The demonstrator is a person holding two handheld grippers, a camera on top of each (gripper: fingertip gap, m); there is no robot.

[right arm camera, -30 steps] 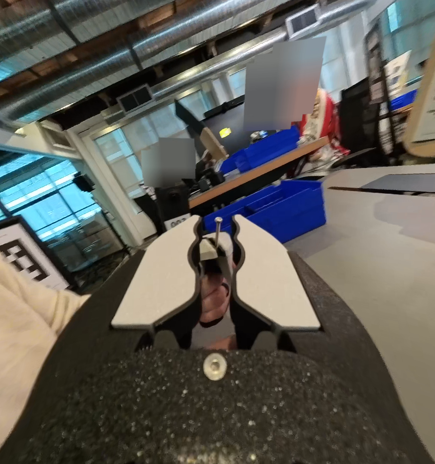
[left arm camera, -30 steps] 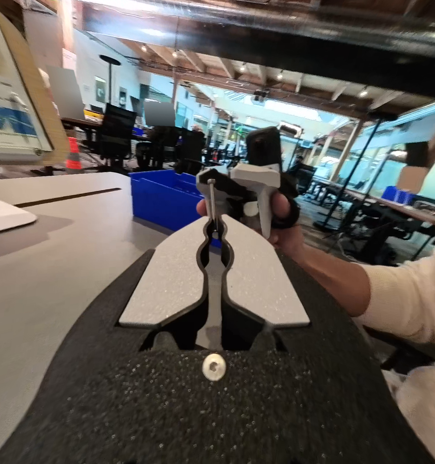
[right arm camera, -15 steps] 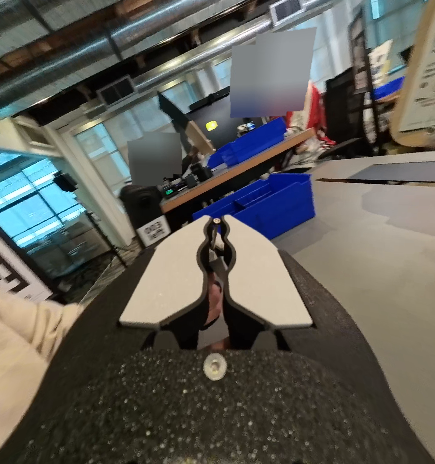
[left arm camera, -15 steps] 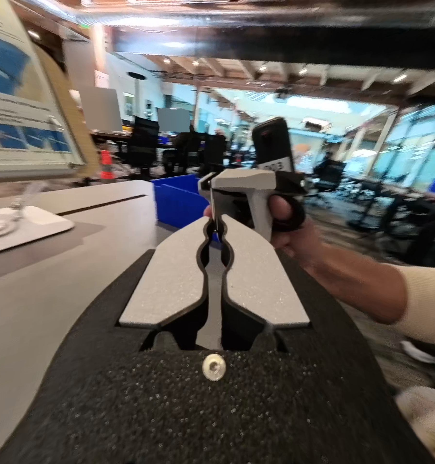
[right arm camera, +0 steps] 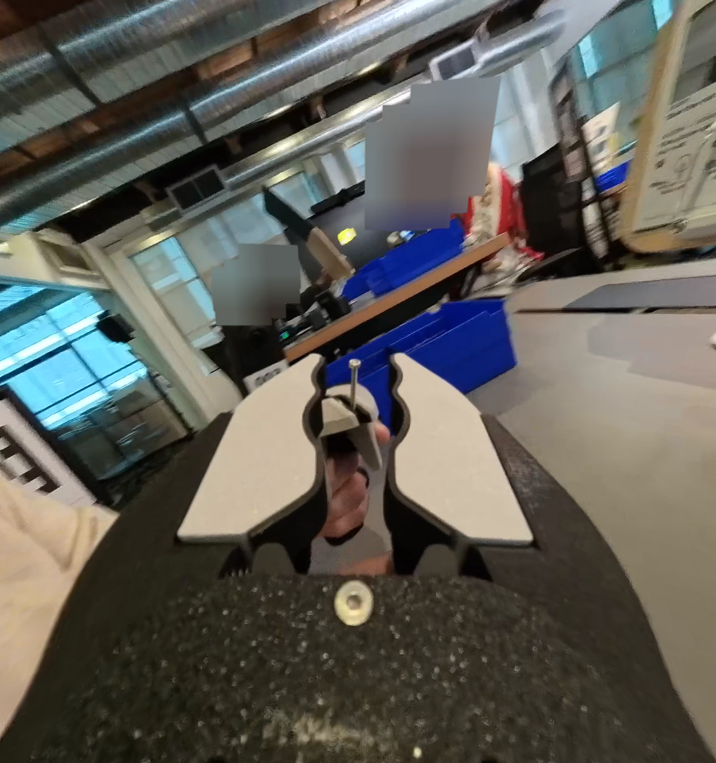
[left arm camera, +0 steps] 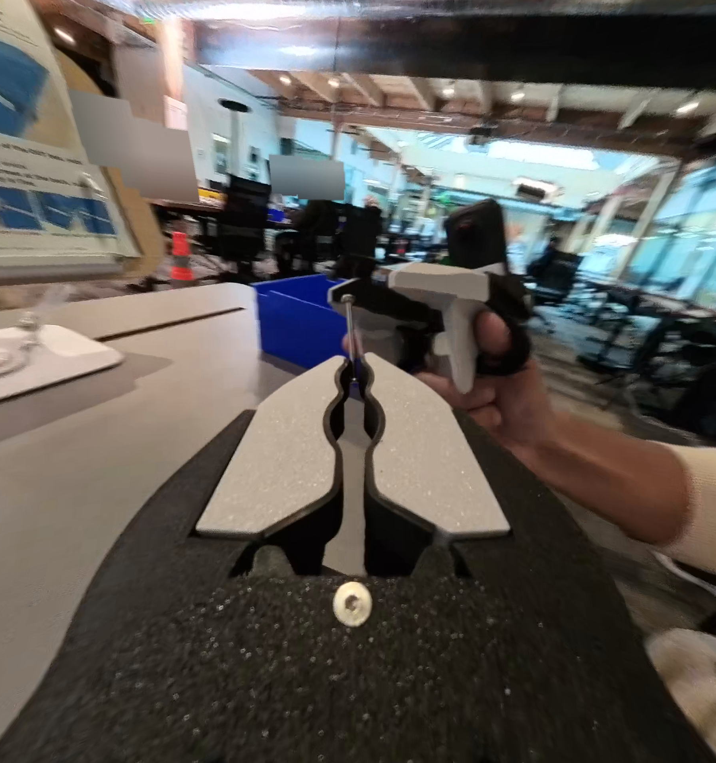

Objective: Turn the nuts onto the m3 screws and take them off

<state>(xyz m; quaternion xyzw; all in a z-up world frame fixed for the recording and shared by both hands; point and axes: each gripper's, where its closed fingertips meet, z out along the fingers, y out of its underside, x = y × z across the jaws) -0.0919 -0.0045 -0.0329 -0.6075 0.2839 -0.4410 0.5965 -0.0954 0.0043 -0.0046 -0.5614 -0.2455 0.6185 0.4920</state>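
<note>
The left tool is nearly closed, its grey fingers pinching the lower end of a thin m3 screw right at their tips; the screw stands almost upright, head at the top, and rises clear above the fingertips; whether a nut sits on it I cannot tell, the shaft being too thin and blurred. Just beyond the screw, the right tool faces it, held in a person's hand with a cream sleeve behind; its tip stands just beside the screw head, though contact cannot be made out. From the right wrist view the right tool stands open, a clear gap between its fingers, gripping nothing; the screw rises in the middle of that gap, touching neither side, with the left tool's tips below it. Behind the screw, on the grey table, sits a blue bin; left of the bin lies a white pad.
</note>
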